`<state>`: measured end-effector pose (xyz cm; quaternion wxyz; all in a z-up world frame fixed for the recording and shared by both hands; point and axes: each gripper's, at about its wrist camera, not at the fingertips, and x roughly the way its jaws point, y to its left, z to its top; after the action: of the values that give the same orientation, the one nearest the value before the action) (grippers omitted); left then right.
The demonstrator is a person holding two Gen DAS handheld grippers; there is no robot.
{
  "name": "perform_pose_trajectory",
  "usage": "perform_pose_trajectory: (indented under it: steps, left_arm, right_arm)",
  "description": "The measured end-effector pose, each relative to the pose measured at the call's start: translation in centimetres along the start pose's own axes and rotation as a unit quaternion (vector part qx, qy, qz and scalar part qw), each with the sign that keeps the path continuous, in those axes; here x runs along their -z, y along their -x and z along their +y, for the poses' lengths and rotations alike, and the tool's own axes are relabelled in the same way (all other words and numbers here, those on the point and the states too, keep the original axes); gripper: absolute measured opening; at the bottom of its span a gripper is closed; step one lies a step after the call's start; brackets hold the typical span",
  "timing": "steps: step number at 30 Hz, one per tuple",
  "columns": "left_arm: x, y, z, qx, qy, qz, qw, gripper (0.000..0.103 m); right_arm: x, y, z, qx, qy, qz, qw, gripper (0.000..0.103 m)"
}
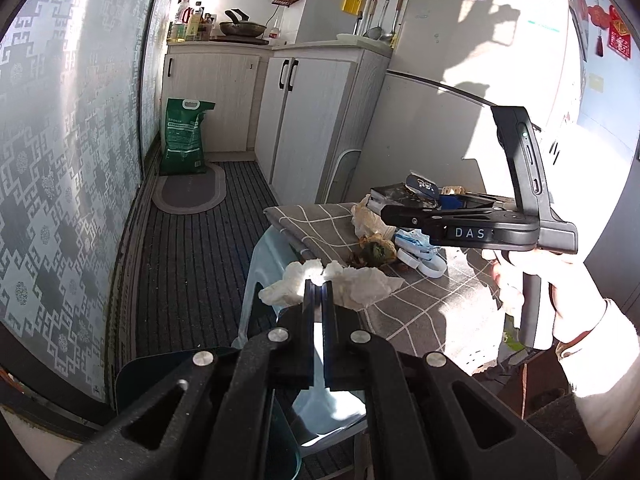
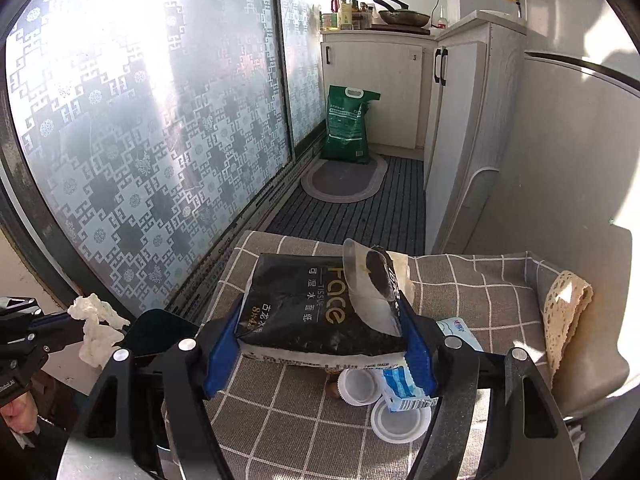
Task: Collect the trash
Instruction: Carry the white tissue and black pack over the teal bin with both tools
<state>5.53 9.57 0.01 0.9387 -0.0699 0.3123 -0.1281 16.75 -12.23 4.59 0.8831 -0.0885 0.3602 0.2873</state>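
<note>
Holding a crumpled white tissue (image 1: pixel 328 286) pinched between shut jaws of the left gripper (image 1: pixel 318 286), out past the near-left corner of the checked tablecloth (image 1: pixel 420 312) and above the striped floor mat (image 1: pixel 192 264). Straddling the black tissue pack (image 2: pixel 304 312) with the right gripper (image 2: pixel 320 344): jaws apart, blue pads at the pack's two short sides, whether pressing yet cannot be told. Lying flat on the cloth, the pack's long axis running away from the jaws toward the far edge, its torn flap (image 2: pixel 372 288) sticking up beside the right-hand pad. Sitting just below the pack, near the table's front edge: two white lids (image 2: pixel 360 386), a blue-and-white wrapper (image 2: pixel 400 384); in the left view also a lump of vegetable scraps (image 1: pixel 376 250) and a yellowish plastic bag (image 1: pixel 368 218).

Judging the right hand nearer to all remaining litter, the left already loaded and needing somewhere to drop; no bin identifiable in either view. Closing squarely across the pack's narrow width looks workable, though the flap could foul one pad. Open room lies left, over the floor; hemmed on the right by a lace-covered seat back (image 2: pixel 568 312) and wall, so lifting straight up before swinging left seems safest.
</note>
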Motion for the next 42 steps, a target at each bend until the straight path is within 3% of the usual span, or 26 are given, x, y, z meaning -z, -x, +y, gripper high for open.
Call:
perform_pose_trajectory:
  steps: [13,22,30,42]
  left_arm:
    - [2.8,2.3,6.1,-0.058,0.044,0.024,0.9971,0.004]
    - [5.9,1.3,10.0,-0.08,0.083,0.071,0.9908,0.004]
    - [8.7,0.4,12.4,-0.085,0.111,0.111,0.9839,0.004]
    - [13.5,-3.1,14.6,-0.086,0.139,0.198,0.9665,0.004]
  right_arm:
    - [-0.7,0.6,8.3,-0.069,0.054,0.004,0.996,0.071]
    - [-0.2,-1.1,13.6,-0.128,0.073,0.033,0.989,0.071]
    - [0.9,-3.1,18.0,-0.151,0.098,0.067,0.981,0.071]
    - [1.2,-5.3,20.1,-0.156,0.098,0.102,0.978,0.071]
